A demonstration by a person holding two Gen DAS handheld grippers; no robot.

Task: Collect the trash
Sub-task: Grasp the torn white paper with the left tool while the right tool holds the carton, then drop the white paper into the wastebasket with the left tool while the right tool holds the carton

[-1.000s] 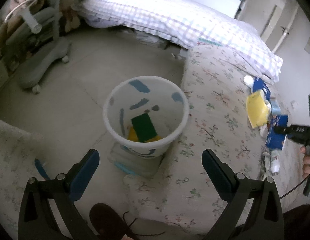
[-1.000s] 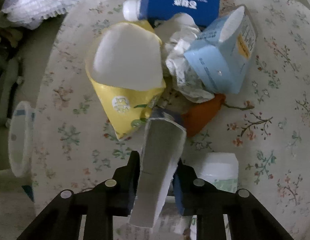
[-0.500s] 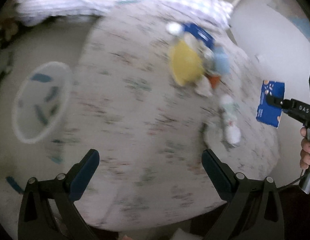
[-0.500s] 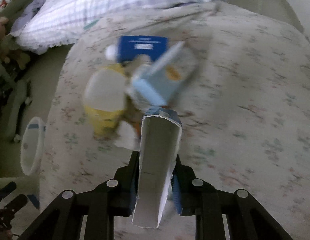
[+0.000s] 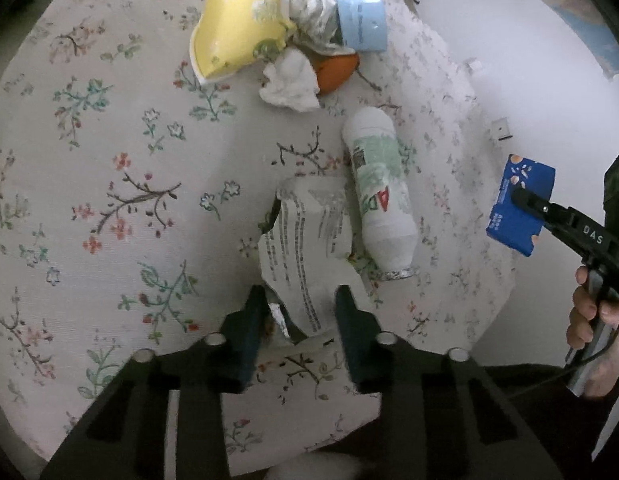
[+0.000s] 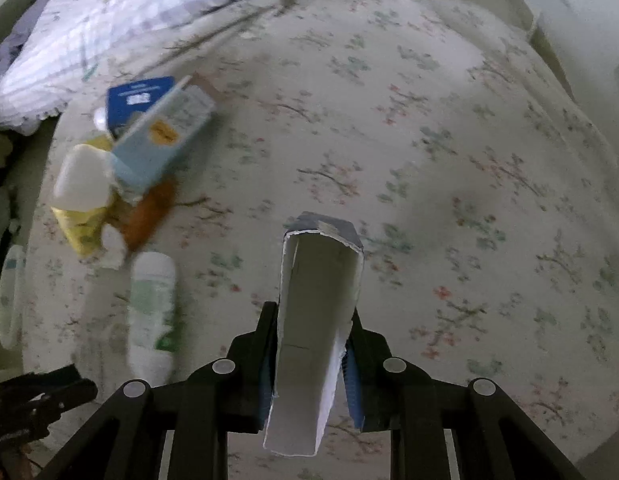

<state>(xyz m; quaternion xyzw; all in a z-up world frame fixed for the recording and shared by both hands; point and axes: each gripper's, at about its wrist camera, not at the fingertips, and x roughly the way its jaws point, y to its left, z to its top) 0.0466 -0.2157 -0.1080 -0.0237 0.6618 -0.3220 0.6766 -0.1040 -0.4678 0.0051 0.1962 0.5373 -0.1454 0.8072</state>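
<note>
Change: one second before, the left gripper (image 5: 297,330) hung wide open above the white bin beside the bed; now it was down over the floral bedcover (image 5: 109,200), its jaws much narrower, one on each side of a crumpled printed wrapper (image 5: 305,240).
Meaning for the task: the left side had probably turned from the bin to a new piece of trash; the pile was far from cleared.
Left gripper: partly closed around the wrapper; whether the pads (image 5: 251,324) already pressed it, I cannot tell.
Right gripper (image 6: 309,364): clamped on a blue carton (image 6: 315,320) with its torn end open, and lifted away from the pile compared with before.
Right hand pose: in the left view the right hand (image 5: 593,316) held the tool beyond the right edge of the bed, with the carton raised in the air.
Remaining trash: a white bottle (image 5: 379,192) lay just beside the wrapper; a yellow bag (image 5: 237,28), tissue (image 5: 291,80), orange piece (image 5: 335,70) and pale blue box (image 5: 361,24) lay together near the far edge.
Bin: only a blurred white rim (image 6: 7,292) showed at the left edge of the bed.
</note>
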